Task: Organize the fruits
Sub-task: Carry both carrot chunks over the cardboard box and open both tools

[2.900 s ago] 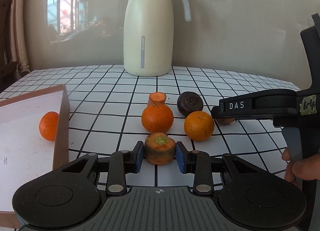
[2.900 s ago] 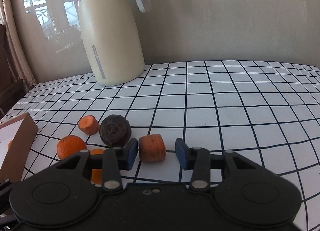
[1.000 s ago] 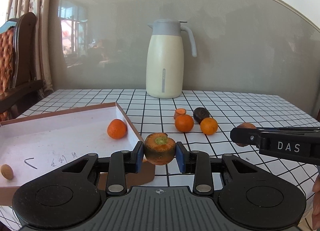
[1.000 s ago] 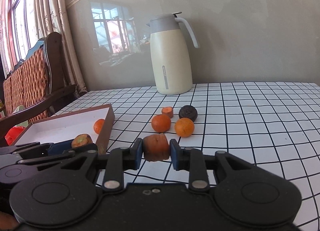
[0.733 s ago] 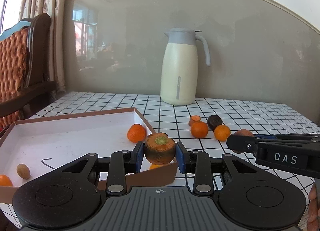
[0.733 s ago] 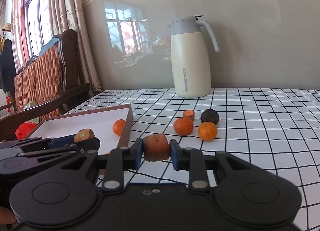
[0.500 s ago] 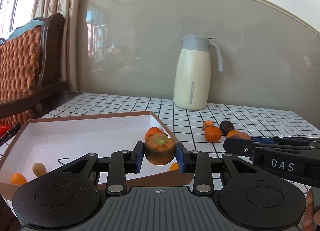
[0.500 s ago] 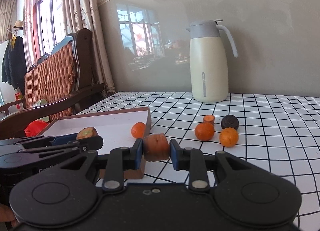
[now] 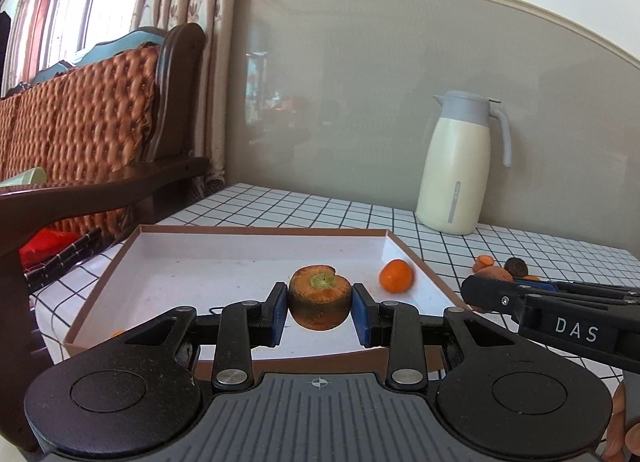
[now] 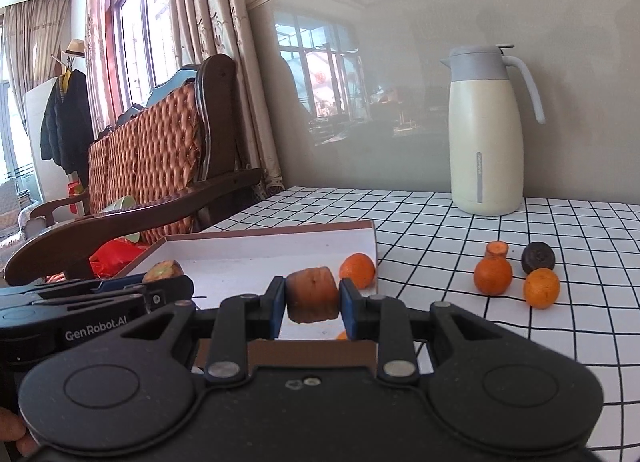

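From the left wrist camera, the left hand-held gripper [image 9: 320,308] pinches a carrot stub with a green top [image 9: 320,303] between its blue pads, held in the air above the near part of a shallow brown cardboard box with a white floor [image 9: 256,228]. One small orange [image 9: 395,275] lies inside the box near its right wall. To the right, the right hand-held gripper [image 9: 476,292] reaches in from the side, level with the box's right edge, with a second carrot piece showing at its tip. Beyond it, on the checked table [image 9: 540,258], a few loose fruits sit near a cream thermos jug [image 9: 460,166]. From the right wrist camera, the right hand-held gripper [image 10: 308,302] is clamped on a plain carrot chunk [image 10: 312,294], held over the near right corner of the box [image 10: 280,231]. The left hand-held gripper [image 10: 168,282] appears at the left with its carrot stub [image 10: 163,270] over the box. Still out on the table are two oranges [image 10: 493,276], a small carrot slice [image 10: 496,249] and a dark round fruit [image 10: 538,257], close together and well apart from the box. The step in hand appears to be carrying both carrot pieces to the box. The next move likely calls for lowering each piece toward the white floor, clear of the orange, then spreading the pads to let go.
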